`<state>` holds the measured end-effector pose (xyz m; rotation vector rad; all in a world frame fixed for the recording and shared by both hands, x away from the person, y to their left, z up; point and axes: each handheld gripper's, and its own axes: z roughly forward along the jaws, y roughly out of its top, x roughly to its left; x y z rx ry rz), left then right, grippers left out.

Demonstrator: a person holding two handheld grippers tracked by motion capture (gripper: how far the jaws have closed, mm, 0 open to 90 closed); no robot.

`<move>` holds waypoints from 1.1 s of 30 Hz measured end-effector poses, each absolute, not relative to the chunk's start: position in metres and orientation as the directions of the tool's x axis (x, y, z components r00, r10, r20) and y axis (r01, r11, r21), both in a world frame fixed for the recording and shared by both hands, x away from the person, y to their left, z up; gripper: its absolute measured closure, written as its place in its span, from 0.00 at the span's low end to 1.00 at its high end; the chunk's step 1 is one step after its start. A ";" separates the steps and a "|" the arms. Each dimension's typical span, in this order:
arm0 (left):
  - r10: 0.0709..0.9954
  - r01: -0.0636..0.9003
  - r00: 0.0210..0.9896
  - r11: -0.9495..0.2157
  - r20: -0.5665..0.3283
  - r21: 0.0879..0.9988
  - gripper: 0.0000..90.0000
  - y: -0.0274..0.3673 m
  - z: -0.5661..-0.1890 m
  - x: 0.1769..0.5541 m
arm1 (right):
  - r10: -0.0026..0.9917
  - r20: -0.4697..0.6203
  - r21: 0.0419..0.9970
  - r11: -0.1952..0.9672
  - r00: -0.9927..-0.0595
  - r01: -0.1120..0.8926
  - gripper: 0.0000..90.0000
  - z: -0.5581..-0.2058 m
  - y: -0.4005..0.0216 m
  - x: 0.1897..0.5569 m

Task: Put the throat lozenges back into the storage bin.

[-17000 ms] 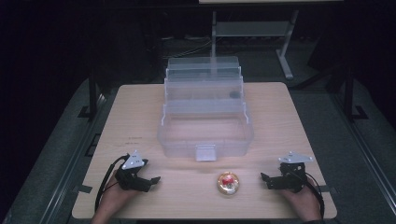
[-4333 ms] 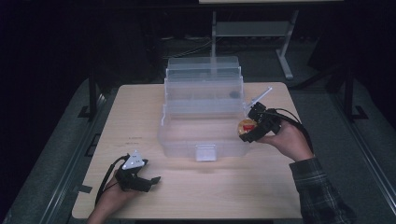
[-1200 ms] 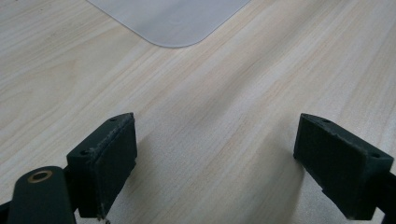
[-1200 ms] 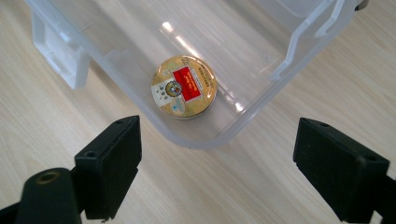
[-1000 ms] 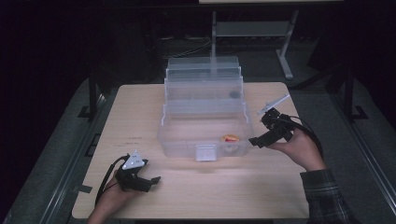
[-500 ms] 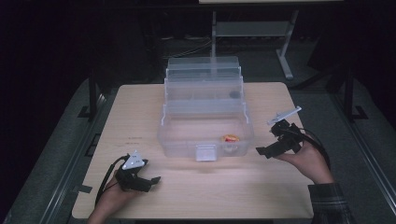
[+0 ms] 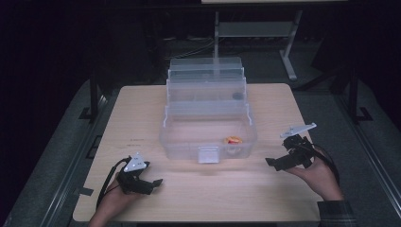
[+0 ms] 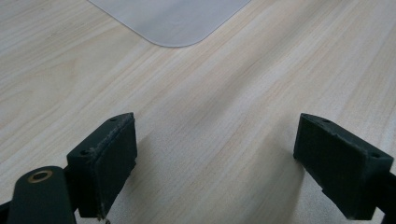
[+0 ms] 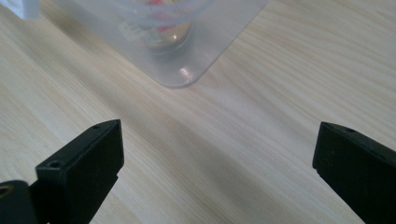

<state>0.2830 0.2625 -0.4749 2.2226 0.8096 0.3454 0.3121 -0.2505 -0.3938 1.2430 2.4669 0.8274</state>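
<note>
Nearest, the left gripper rests low on the pale wood-grain table at the person's left, jaws spread wide with bare wood between them and nothing held. Opposite, the right gripper sits in the person's hand at the table's right side, beside the front right corner of the box; its jaws likewise stand spread and empty. Beyond both, at mid-table, stands the clear plastic tiered storage box, its compartments stepping up toward the far edge. The small round red-and-orange object lies inside the lowest front compartment, toward its right side, seen blurred through the translucent wall; its exact shape and make cannot be told. Judged step: the placing looks complete, with the right gripper clear of the box. The next move likely calls for settling that gripper on the table.
</note>
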 end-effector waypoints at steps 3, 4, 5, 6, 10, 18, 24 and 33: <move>0.644 0.445 0.765 -0.531 0.002 0.721 0.14 0.262 -0.475 0.283 | 0.804 0.027 0.599 0.462 -0.593 0.654 0.02 -0.401 -0.255 0.307; 0.644 0.445 0.765 -0.531 0.002 0.721 0.14 0.262 -0.475 0.283 | 0.805 0.027 0.603 0.460 -0.593 0.652 0.02 -0.404 -0.256 0.306; 0.644 0.445 0.765 -0.531 0.002 0.721 0.14 0.262 -0.475 0.283 | 0.807 0.025 0.605 0.458 -0.590 0.651 0.02 -0.406 -0.258 0.305; 0.644 0.445 0.765 -0.531 0.002 0.721 0.14 0.262 -0.475 0.283 | 0.810 0.019 0.606 0.457 -0.586 0.651 0.02 -0.408 -0.259 0.304; 0.645 0.446 0.764 -0.531 0.002 0.721 0.14 0.262 -0.475 0.283 | 0.818 0.021 0.605 0.447 -0.575 0.659 0.01 -0.418 -0.262 0.298; 0.645 0.446 0.764 -0.531 0.002 0.721 0.14 0.262 -0.475 0.283 | 0.831 0.026 0.607 0.429 -0.556 0.669 0.01 -0.435 -0.272 0.288; 0.644 0.446 0.765 -0.534 0.004 0.718 0.14 0.263 -0.475 0.283 | 0.841 0.036 0.615 0.407 -0.540 0.675 0.00 -0.447 -0.278 0.280; 0.644 0.446 0.765 -0.535 0.004 0.718 0.14 0.263 -0.475 0.283 | 0.848 0.029 0.630 0.396 -0.530 0.668 0.00 -0.462 -0.284 0.271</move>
